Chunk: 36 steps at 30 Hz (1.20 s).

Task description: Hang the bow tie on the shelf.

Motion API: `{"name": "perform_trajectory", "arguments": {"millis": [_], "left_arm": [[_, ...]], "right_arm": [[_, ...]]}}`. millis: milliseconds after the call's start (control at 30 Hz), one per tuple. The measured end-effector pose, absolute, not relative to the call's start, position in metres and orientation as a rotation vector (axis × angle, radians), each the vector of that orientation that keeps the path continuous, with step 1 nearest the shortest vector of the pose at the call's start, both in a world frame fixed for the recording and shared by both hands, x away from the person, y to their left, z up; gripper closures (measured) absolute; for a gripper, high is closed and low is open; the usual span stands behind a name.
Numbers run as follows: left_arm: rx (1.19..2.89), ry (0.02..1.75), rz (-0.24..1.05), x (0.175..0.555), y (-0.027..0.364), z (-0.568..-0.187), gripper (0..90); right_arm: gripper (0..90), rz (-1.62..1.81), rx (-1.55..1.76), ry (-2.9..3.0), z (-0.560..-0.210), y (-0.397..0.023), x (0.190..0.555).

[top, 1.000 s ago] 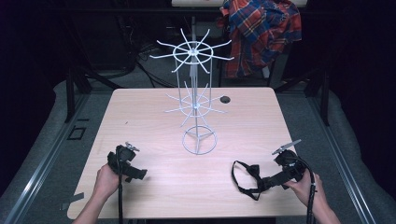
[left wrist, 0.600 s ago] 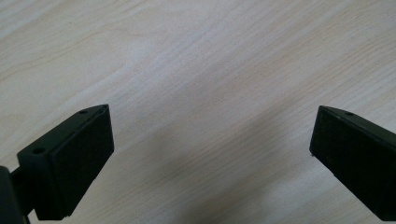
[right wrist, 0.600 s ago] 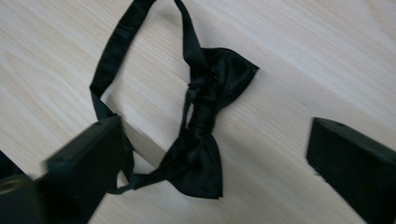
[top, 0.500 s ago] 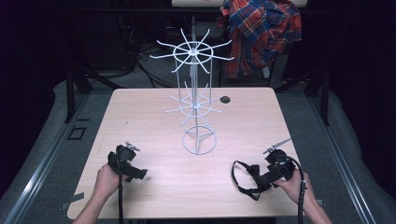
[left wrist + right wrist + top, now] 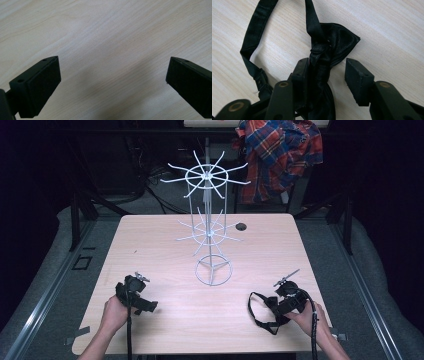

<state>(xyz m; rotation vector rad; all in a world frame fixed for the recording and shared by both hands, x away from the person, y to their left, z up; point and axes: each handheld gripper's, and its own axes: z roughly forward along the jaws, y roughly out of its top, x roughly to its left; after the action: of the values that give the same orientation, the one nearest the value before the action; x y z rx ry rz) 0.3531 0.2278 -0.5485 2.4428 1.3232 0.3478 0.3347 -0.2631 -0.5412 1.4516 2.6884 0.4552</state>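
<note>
A black bow tie (image 5: 339,42) with a long strap (image 5: 249,40) lies on the light wooden table (image 5: 200,315) near its front right. My right gripper (image 5: 327,62) is open over the bow. The bow's knot sits between the jaws, against the left one and apart from the right one. In the high view the right gripper (image 5: 276,304) sits on the bow tie, whose strap (image 5: 254,314) loops out to the left. My left gripper (image 5: 112,72) is open above bare wood, at the front left (image 5: 146,305) of the table.
A white wire rack (image 5: 210,220) with two tiers of radiating hooks stands on a ring base at the table's middle. A small dark round thing (image 5: 241,226) lies behind it. A plaid shirt (image 5: 280,155) hangs beyond the far edge.
My right gripper has slid left over the bow tie, so the bow now lies between its jaws. The left gripper has stayed put.
</note>
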Motion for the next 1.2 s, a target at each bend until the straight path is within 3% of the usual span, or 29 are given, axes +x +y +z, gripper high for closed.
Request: {"name": "perform_trajectory", "arguments": {"millis": [367,1200], "left_arm": [[2.443,1.317,0.349,0.353,0.228,-0.548,0.0],[2.433,1.331,0.343,0.352,0.230,-0.549,0.0]], "right_arm": [[73.7,0.369,1.358,2.680,-0.545,-0.252,0.328],[74.8,0.623,1.231,2.531,-0.503,-0.255,0.317]]}}
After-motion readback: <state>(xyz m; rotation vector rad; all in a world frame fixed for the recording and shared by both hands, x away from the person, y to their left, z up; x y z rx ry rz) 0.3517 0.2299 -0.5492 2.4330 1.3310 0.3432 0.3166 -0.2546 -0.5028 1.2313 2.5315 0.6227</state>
